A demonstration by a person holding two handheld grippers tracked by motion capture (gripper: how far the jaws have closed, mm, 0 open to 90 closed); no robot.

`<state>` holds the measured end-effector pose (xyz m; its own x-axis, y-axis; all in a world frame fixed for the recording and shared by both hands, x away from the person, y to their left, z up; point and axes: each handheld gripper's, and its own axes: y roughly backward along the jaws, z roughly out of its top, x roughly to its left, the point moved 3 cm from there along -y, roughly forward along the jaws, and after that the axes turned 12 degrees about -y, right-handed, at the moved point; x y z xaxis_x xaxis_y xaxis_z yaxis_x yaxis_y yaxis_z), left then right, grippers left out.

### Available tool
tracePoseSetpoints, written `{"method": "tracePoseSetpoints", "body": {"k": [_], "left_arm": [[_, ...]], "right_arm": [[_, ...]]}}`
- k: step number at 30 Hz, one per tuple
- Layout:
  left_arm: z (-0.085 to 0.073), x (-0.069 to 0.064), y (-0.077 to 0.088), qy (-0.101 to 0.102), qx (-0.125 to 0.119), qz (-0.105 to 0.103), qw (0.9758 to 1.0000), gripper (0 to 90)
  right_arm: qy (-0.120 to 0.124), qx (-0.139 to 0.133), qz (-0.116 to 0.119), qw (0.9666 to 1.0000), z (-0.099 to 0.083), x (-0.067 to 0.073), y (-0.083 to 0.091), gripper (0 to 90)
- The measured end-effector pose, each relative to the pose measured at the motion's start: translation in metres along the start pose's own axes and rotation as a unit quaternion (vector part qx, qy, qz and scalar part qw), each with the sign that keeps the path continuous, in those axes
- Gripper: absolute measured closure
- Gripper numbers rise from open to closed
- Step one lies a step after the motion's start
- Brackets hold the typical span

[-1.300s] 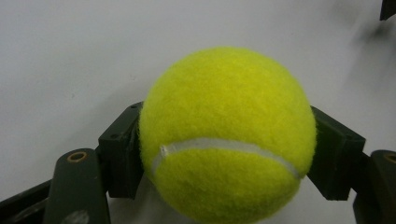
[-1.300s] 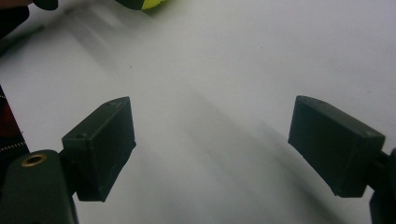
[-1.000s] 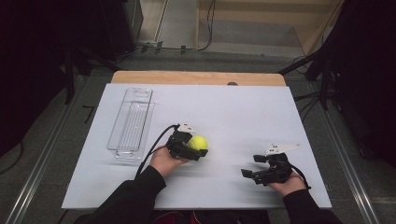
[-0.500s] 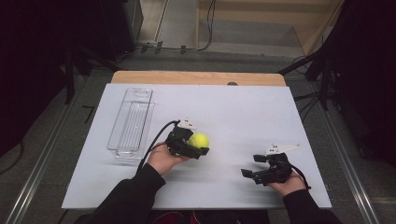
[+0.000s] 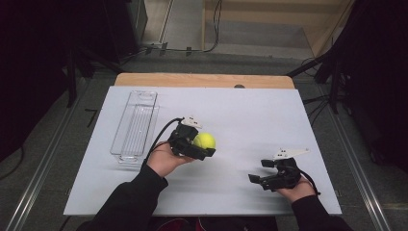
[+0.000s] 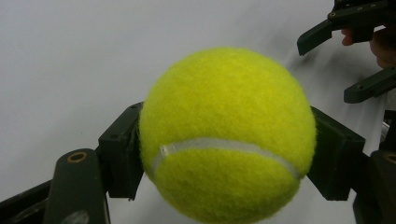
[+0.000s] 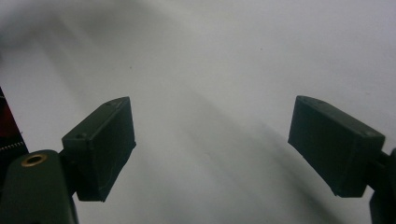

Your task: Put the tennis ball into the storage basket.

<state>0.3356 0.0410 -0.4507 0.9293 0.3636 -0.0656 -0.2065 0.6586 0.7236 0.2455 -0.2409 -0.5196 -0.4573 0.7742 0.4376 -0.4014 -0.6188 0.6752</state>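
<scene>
White table (image 5: 250, 110), wooden strip along its far edge. Far left: clear plastic tray (image 5: 135, 126), long and narrow, lying lengthwise away from the person. Just right of it, near the table's middle: left gripper (image 5: 204, 144), jaws closed against both sides of a yellow tennis ball (image 5: 204, 140); in the left gripper view the ball (image 6: 227, 135) sits pinched between the two pads, its white seam facing the camera. Well right, near the front edge: right gripper (image 5: 260, 172), jaws spread wide, holding nothing.
</scene>
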Motion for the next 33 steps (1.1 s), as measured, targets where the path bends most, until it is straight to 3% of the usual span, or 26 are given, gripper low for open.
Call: {"method": "tracePoseSetpoints", "body": {"k": [33], "left_arm": [[-0.007, 0.03, 0.027, 0.043, 0.009, 0.016, 0.9989, 26.2]], "right_arm": [[0.0, -0.001, 0.001, 1.0, 0.0, 0.0, 0.001, 12.8]]}}
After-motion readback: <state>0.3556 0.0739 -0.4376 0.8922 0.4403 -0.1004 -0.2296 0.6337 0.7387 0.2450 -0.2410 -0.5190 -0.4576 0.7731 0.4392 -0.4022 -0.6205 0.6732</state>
